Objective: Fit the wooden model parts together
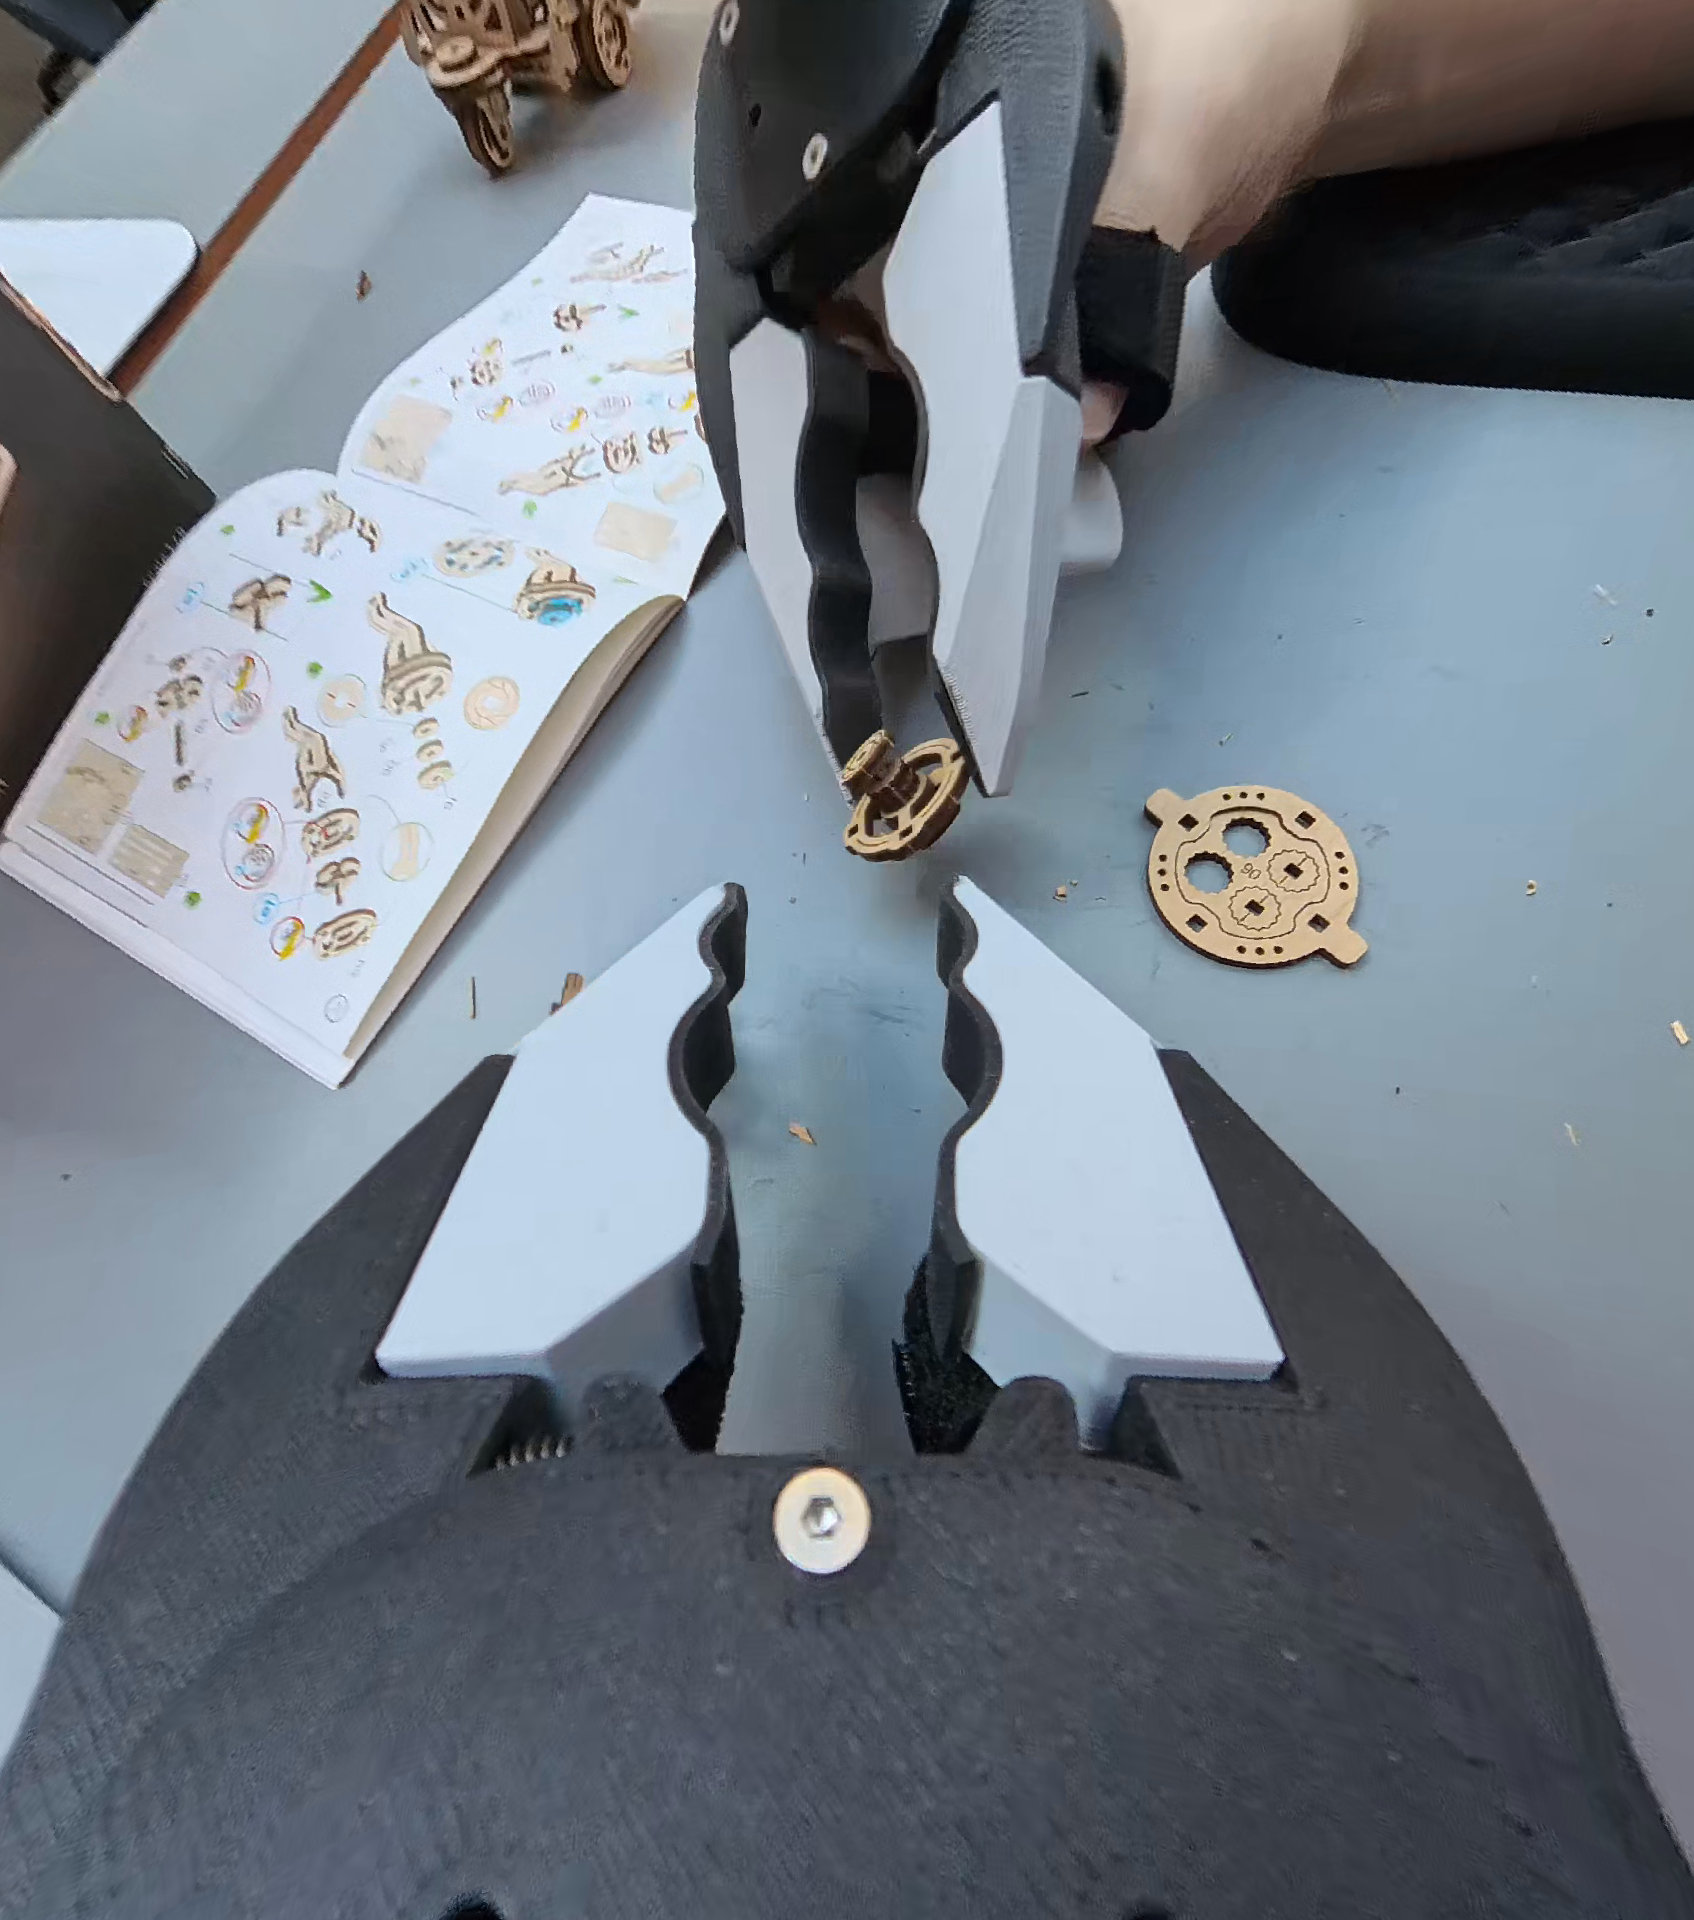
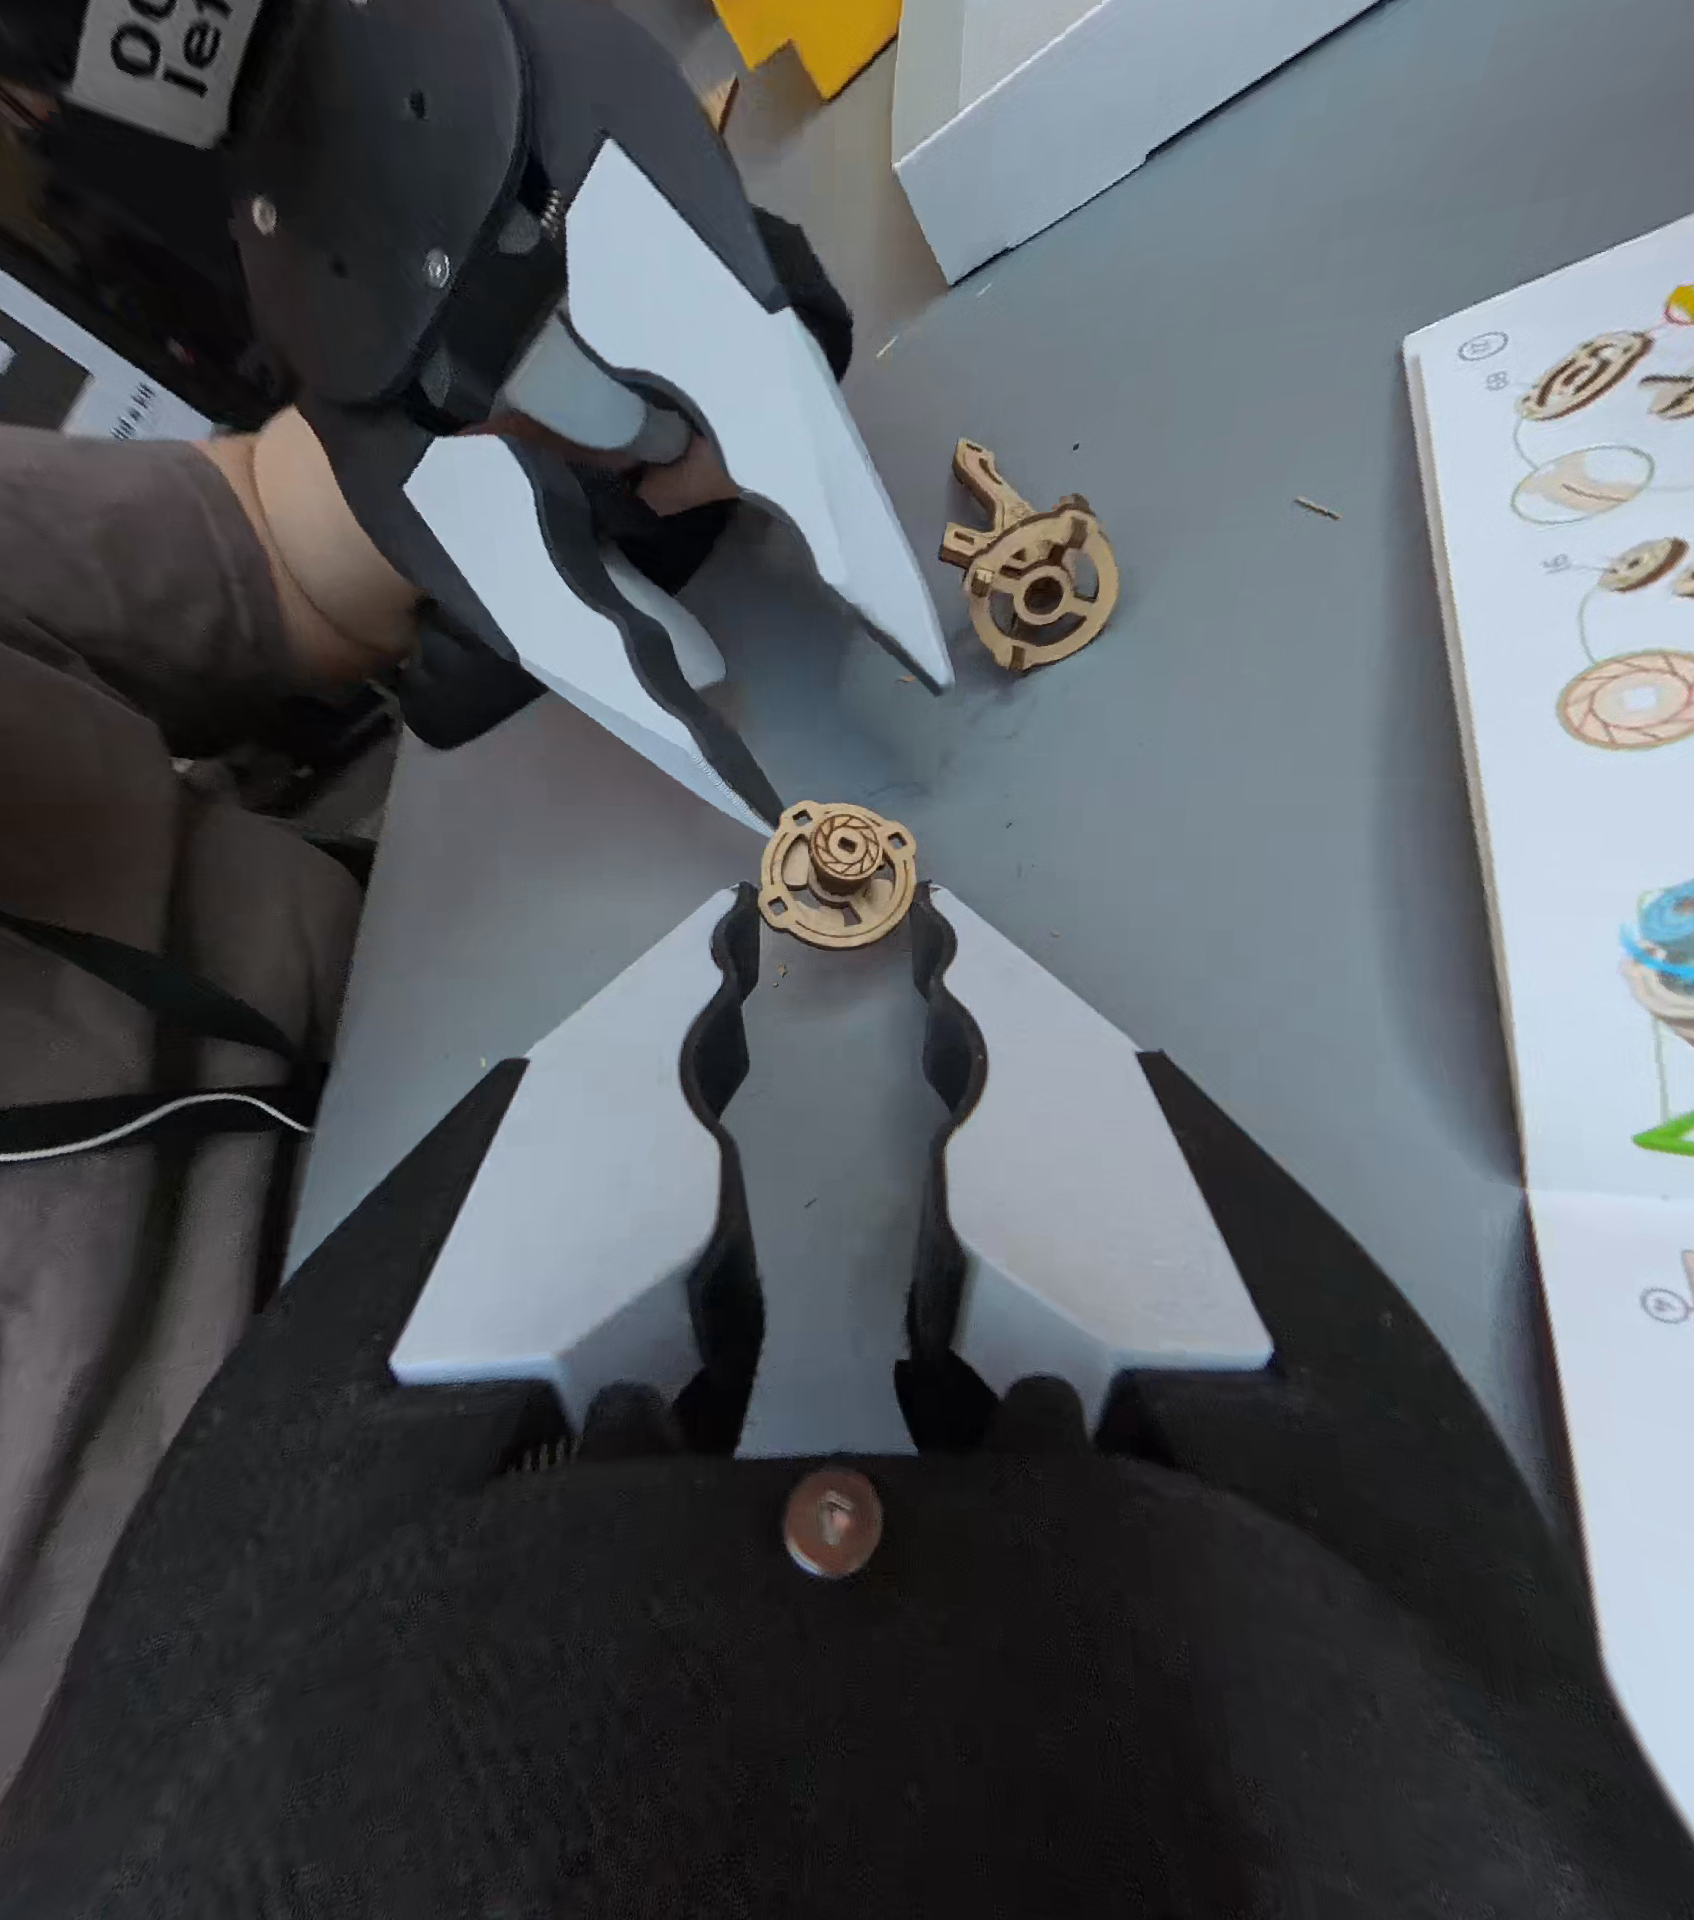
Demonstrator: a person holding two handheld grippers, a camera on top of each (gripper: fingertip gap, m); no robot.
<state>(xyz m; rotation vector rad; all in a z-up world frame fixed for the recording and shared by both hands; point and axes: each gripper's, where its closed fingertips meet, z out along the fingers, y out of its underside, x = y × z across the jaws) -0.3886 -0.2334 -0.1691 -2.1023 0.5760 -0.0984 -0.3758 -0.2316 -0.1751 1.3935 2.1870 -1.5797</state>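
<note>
Step in hand: right gripper [image 2: 835,902] clamped on the small ringed hub piece [image 2: 838,871], held just above the grey table [image 2: 1238,935]; left gripper [image 1: 841,904] jaws apart, empty, near it. Next, likely: left takes a mate, perhaps the flat perforated disc [image 1: 1253,876], far right. Contact between left tip and hub unclear; the hub's underside is hidden.

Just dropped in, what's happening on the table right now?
The right gripper pinches a small wooden wheel assembly at its fingertips. The left gripper is open and empty, aimed at that part. A flat perforated wooden disc lies on the grey table; the instruction booklet lies open.
</note>
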